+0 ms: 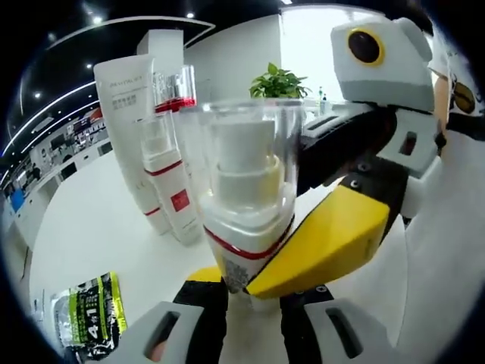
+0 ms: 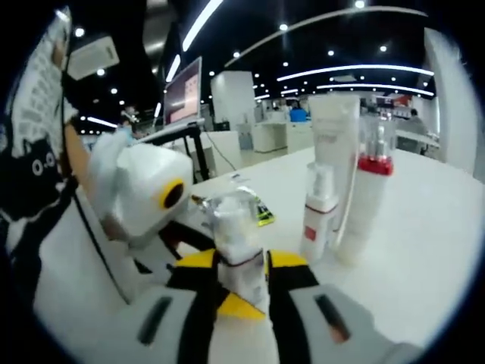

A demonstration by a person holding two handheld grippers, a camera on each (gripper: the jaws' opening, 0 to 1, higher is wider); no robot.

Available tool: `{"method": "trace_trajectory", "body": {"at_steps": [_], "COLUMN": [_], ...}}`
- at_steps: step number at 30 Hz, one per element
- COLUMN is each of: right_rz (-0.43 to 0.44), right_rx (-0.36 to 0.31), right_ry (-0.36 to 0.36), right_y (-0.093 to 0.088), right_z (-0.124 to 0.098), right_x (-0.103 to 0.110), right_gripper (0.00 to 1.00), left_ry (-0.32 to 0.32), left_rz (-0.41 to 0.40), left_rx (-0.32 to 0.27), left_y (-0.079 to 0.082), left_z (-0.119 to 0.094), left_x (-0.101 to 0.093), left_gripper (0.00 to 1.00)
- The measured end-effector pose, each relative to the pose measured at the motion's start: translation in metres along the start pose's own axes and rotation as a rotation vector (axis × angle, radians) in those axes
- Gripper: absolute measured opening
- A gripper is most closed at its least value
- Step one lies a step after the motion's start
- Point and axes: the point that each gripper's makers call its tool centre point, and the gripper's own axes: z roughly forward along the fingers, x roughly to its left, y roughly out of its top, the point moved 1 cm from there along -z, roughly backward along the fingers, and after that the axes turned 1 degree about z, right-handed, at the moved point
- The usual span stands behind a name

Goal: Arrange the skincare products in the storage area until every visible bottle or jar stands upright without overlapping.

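A white pump bottle (image 1: 246,205) with a clear cap and a red band is close up in the left gripper view, between the jaws of my left gripper (image 1: 250,292), which is shut on its base. My right gripper (image 1: 333,235) comes in from the right, and its yellow jaw presses against the bottle's side. In the right gripper view the same pump bottle (image 2: 236,246) sits between the yellow-tipped jaws of my right gripper (image 2: 241,277), also shut on it, with my left gripper (image 2: 144,193) at the left. I cannot tell whether the bottle touches the table.
Behind stand a white tube (image 1: 125,114), a small red-striped pump bottle (image 1: 173,193) and a tall clear-capped bottle (image 1: 176,87), all upright on the white table (image 1: 98,220). A green sachet (image 1: 87,315) lies flat at the near left. A plant (image 1: 276,80) stands far back.
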Motion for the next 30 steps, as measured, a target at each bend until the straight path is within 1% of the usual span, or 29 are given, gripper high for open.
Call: {"method": "trace_trajectory", "body": {"at_steps": [5,11,14,15,19,23,28,30], "right_rz": [0.01,0.005,0.025,0.037,0.014,0.045,0.013,0.016], "right_rx": [0.003,0.046,0.037,0.028,0.014,-0.01,-0.006,-0.006], "right_ry": [-0.031,-0.079,-0.107,-0.128,-0.173,-0.213,-0.215,-0.215], "right_y": [-0.003,-0.015,-0.014,-0.013,-0.011,-0.01,-0.01,-0.01], "right_z": [-0.001,-0.004,-0.005,-0.005,-0.003,-0.002,-0.003,-0.003], "right_x": [-0.005,-0.011,-0.014,-0.016,-0.02,-0.025,-0.027,-0.028], "right_gripper": [0.23,0.22,0.22,0.22,0.22,0.22,0.21,0.21], "left_ry": [0.013,0.033,0.048,0.053,0.059,0.056,0.044,0.038], "left_rz": [-0.003,0.003,-0.006,-0.009,-0.014,-0.008,0.005,0.009], "left_rx": [-0.01,-0.009,-0.006,-0.006,-0.012,-0.018,-0.021,-0.02], "left_y": [0.002,0.006,0.009,0.009,0.012,0.015,0.015,0.016], "left_z": [0.003,0.009,0.012,0.014,0.015,0.018,0.019,0.019], "left_x": [0.001,0.0,0.002,0.003,0.004,0.006,0.005,0.005], "left_gripper": [0.25,0.25,0.25,0.25,0.25,0.26,0.26,0.26]}}
